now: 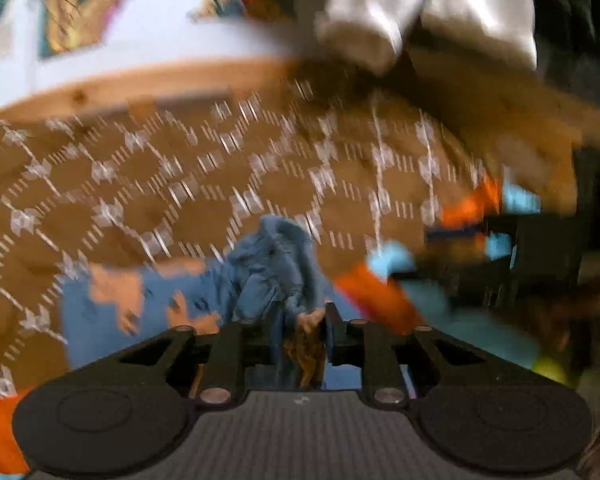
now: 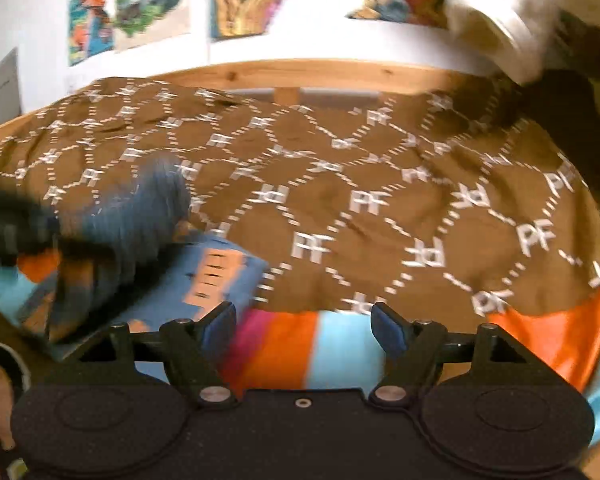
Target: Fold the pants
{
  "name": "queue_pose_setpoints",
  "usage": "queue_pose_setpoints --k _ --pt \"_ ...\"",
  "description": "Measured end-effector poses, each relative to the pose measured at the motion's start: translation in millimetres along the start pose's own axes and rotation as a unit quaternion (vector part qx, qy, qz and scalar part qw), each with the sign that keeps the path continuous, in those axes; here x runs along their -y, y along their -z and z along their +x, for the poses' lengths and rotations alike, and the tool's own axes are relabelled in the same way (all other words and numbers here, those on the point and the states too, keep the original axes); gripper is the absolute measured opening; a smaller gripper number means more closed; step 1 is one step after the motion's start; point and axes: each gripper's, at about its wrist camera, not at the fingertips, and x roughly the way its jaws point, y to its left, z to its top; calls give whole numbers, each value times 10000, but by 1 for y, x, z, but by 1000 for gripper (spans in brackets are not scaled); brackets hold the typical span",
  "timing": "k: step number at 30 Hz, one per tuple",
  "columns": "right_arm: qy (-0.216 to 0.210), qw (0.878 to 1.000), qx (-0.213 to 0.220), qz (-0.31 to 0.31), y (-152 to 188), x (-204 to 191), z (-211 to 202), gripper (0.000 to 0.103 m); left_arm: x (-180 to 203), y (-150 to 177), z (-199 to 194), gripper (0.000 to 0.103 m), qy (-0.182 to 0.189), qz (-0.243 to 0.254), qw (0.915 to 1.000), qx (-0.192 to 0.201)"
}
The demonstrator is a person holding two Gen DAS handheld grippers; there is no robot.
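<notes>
The pants (image 1: 272, 268) are blue with peach patches and lie on the near side of the bed. My left gripper (image 1: 304, 320) is shut on a bunched fold of the pants and lifts it above the rest. In the right wrist view the pants (image 2: 220, 280) lie at the lower left, with the blurred left gripper (image 2: 100, 240) over them. My right gripper (image 2: 304, 328) is open and empty above a striped cloth, to the right of the pants. Both views are motion-blurred.
A brown bedspread (image 2: 340, 200) with white PF marks covers the bed. A striped orange, pink and light blue cloth (image 2: 292, 344) lies along the near edge. A wooden bed frame (image 2: 300, 72) and a wall with posters (image 2: 240, 0) stand behind. White clothing (image 1: 420, 8) hangs at the upper right.
</notes>
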Motion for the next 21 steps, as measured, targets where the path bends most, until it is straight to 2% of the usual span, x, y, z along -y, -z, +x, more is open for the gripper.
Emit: queue_pose_setpoints --k 3,4,5,8,12,14,15,17,18,19,20,21 --pt "-131 9997 75 206 4 8 0 77 8 18 5 47 -62 187 9998 -41" --pt "-258 9992 114 292 4 10 1 77 8 21 2 55 -94 235 9997 -16" --pt "-383 9986 141 347 4 10 2 79 8 24 0 57 -157 289 9995 18" --pt "-855 9951 214 455 1 4 7 80 11 30 -5 58 -259 525 9983 60" --pt "-1549 9832 275 922 -6 -4 17 80 19 33 3 57 -320 887 9954 -166" --pt "-1734 9781 289 1111 -11 -7 26 76 21 36 6 56 -321 960 9947 -206" --pt "-1750 9776 301 1130 -14 -9 30 75 21 37 7 52 -320 972 9945 -220" --pt "-1713 9784 315 1117 -18 -14 37 65 21 37 6 25 -354 975 9944 -191" --pt "-1706 9786 303 1111 -18 -16 39 61 20 36 5 21 -366 981 9943 -183" --pt "-1670 9793 277 1109 -18 -18 43 51 20 35 5 14 -369 958 9946 -171" --pt "-1620 9802 247 1116 -18 -20 46 36 19 35 3 9 -359 932 9949 -155" --pt "-1572 9808 225 1129 -17 -19 48 23 20 35 1 8 -360 936 9949 -130"
